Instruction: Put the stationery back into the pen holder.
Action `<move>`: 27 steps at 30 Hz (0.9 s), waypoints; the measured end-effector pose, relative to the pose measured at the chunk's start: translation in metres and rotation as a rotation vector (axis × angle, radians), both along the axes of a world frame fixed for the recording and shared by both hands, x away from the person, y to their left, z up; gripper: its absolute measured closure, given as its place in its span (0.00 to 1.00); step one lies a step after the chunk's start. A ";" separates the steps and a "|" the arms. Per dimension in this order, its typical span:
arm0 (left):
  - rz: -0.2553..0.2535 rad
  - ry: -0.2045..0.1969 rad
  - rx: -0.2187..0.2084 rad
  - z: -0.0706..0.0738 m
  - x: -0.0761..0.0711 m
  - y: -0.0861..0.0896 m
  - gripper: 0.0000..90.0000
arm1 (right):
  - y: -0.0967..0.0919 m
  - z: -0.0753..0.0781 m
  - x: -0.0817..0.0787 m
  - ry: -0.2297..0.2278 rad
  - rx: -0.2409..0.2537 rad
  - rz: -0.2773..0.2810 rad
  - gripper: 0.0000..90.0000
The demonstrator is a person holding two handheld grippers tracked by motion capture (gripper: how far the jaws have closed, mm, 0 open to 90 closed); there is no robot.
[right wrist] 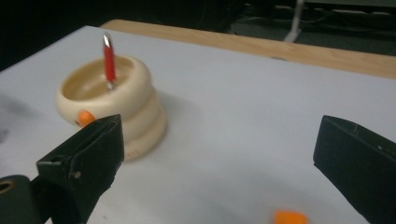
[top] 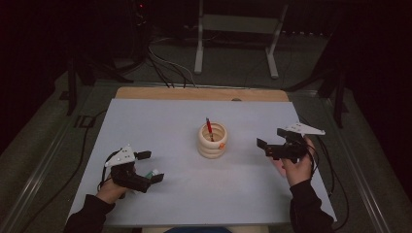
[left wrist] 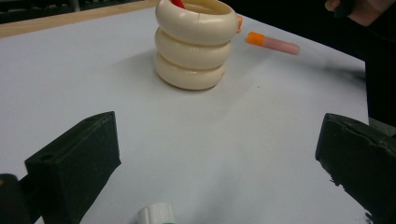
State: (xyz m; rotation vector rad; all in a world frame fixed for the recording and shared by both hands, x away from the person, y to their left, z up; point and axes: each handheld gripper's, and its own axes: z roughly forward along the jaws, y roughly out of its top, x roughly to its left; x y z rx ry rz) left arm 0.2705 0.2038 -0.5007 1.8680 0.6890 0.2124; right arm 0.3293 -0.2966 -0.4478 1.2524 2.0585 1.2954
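Your left gripper [top: 151,166] sits near-left on the table [top: 160,121], jaws wide apart, nothing between them. A white-and-green marker [top: 154,172] lies just at its jaws. Your right gripper [top: 270,141] hovers at the right, jaws also spread, empty. An orange-capped marker [left wrist: 272,43] lies on the table to the right of the holder [top: 212,140], under your right gripper. The cream ringed holder stands mid-table, well apart from both grippers, with a red pen [top: 209,128] upright inside.

Green-capped white marker [top: 154,172] flat on the table [top: 170,204], between open left jaws.
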 end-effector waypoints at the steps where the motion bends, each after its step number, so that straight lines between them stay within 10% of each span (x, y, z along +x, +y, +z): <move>1: 0.001 0.000 0.000 0.000 0.000 0.000 0.00 | -0.003 -0.002 -0.002 0.001 0.000 -0.003 0.02; 11: -0.001 -0.002 -0.003 0.001 0.000 -0.001 0.00 | -0.031 -0.032 -0.014 0.104 0.005 -0.031 0.02; 27: -0.004 -0.001 -0.002 0.001 0.000 -0.001 0.00 | -0.046 -0.047 -0.031 0.127 -0.041 -0.106 0.02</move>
